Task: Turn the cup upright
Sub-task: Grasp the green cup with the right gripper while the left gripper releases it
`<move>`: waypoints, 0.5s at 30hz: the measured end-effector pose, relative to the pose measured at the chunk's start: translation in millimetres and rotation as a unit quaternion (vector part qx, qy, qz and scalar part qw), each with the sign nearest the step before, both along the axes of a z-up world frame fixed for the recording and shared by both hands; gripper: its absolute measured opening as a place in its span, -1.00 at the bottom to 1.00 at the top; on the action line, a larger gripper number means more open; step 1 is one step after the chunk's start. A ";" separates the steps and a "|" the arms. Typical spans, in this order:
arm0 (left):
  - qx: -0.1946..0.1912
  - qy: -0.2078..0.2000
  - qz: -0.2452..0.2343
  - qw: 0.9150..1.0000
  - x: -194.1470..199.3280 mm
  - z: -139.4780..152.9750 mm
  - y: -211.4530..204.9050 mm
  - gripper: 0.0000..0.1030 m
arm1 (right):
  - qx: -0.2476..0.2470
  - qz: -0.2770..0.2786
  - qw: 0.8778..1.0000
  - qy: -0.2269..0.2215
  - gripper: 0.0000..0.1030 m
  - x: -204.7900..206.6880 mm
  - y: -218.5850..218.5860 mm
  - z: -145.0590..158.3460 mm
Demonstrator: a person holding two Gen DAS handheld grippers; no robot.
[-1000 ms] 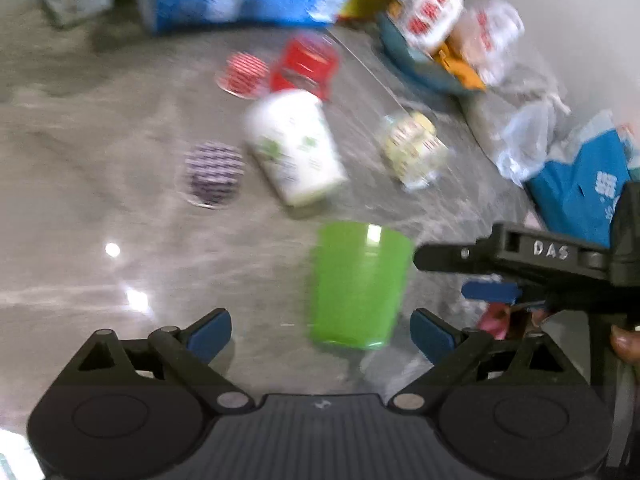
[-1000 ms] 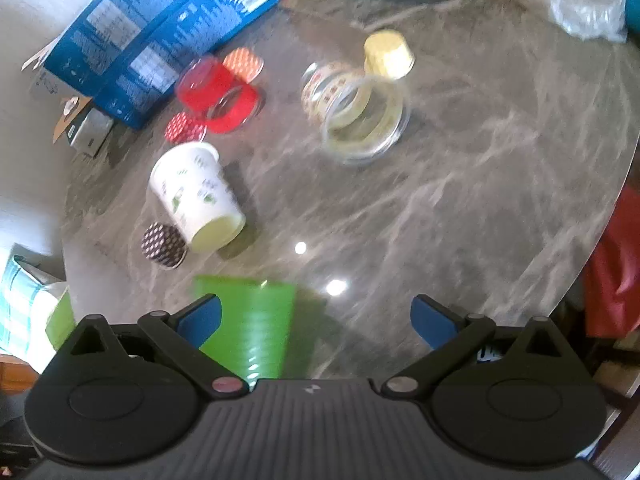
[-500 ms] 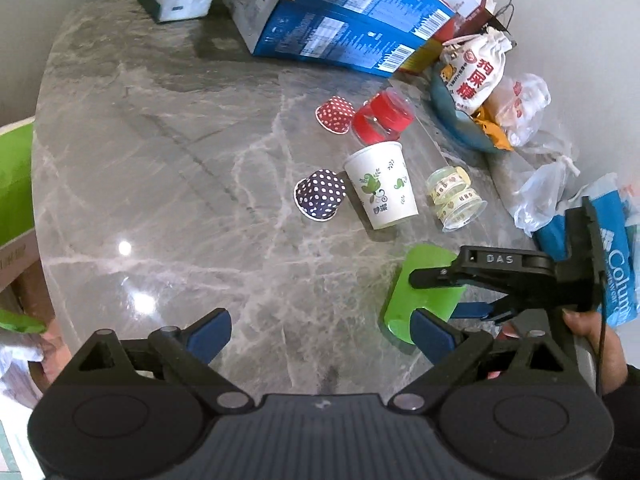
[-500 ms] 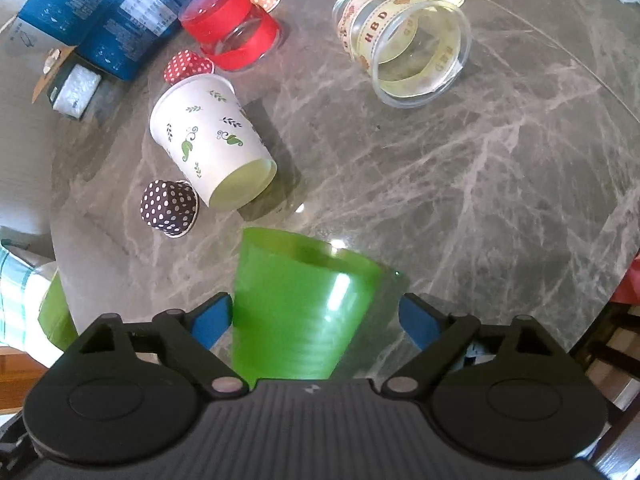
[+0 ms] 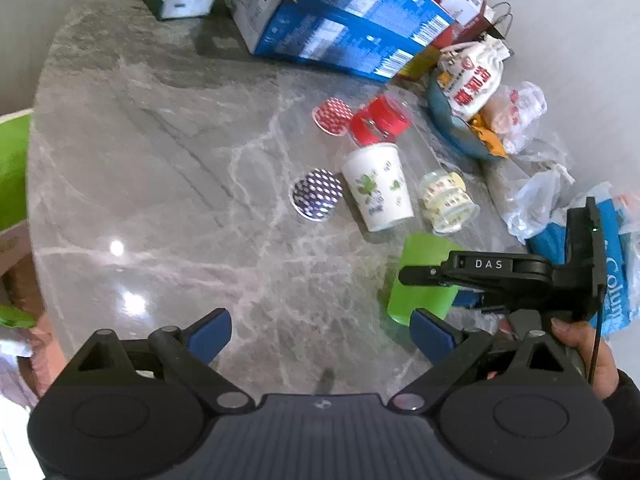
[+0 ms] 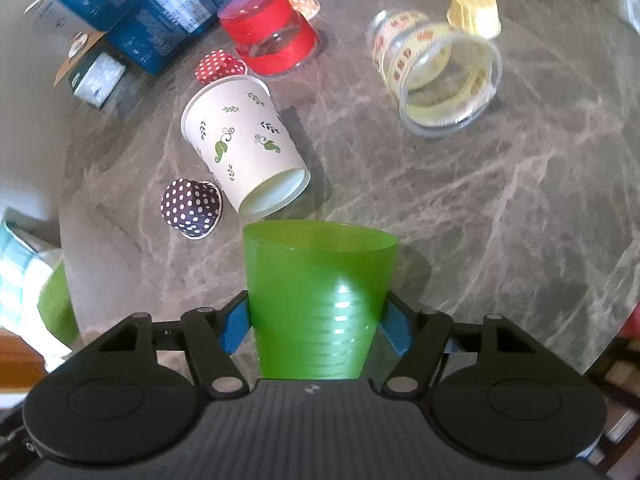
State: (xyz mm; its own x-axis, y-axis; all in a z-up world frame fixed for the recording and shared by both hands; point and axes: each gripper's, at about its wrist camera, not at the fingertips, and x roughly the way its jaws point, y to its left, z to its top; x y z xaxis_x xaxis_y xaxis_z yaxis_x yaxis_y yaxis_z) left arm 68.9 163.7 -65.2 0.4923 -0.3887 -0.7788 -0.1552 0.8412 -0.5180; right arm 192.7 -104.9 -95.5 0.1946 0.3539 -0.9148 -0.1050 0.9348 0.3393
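Observation:
A green plastic cup (image 6: pixel 320 292) lies on its side on the grey marble table (image 6: pixel 500 208), rim pointing away from the right wrist camera. My right gripper (image 6: pixel 316 326) is shut on the green cup, one blue pad on each side of its body. In the left wrist view the same cup (image 5: pixel 424 276) shows at the right, partly behind the right gripper's black body. My left gripper (image 5: pixel 320 330) is open and empty, hovering over bare table left of the cup.
A white leaf-print paper cup (image 6: pixel 244 144), a clear cup with yellow bands (image 6: pixel 436 76) and a red cup (image 6: pixel 268 28) lie beyond the green cup, with small dotted cupcake liners (image 6: pixel 191 208). Blue boxes (image 5: pixel 344 28), bags and a bowl crowd the far edge.
My right gripper has closed its fingers onto the green cup and moved in along it. My left gripper has pulled back and up, away from the cup.

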 end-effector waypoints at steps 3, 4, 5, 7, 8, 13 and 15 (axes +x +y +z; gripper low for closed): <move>-0.008 -0.020 -0.005 1.000 1.7 -0.6 -8.6 0.86 | -0.001 0.023 0.998 -0.066 0.34 -10.0 -1.0 13.8; -0.009 -0.027 -0.005 1.000 3.3 -0.1 -10.9 0.86 | -0.004 0.035 0.995 -0.097 0.34 -14.5 -1.2 18.2; -0.009 -0.041 -0.005 0.999 5.2 0.8 -13.5 0.86 | -0.010 0.045 0.991 -0.124 0.34 -18.7 -0.2 21.2; -0.008 -0.066 -0.005 0.998 10.8 0.2 -17.0 0.86 | -0.014 0.064 0.983 -0.173 0.34 -25.9 0.5 20.5; -0.010 -0.081 -0.005 0.997 14.2 -0.6 -18.1 0.86 | -0.012 0.070 0.980 -0.188 0.34 -27.6 1.2 18.0; -0.014 -0.155 0.008 0.988 16.5 -1.8 -22.3 0.86 | 0.012 0.087 0.959 -0.269 0.34 -41.2 0.2 10.6; -0.002 -0.182 0.014 0.983 9.9 -2.2 -26.1 0.86 | 0.028 0.084 0.953 -0.291 0.34 -47.2 -3.9 7.5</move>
State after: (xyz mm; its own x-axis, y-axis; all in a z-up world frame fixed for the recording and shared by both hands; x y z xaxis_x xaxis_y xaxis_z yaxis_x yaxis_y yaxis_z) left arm 78.8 137.6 -67.3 0.7493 -0.3727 -0.5474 0.0174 0.8374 -0.5463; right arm 145.5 -108.8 -88.1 0.5988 0.4696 -0.6488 -0.4371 0.8704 0.2266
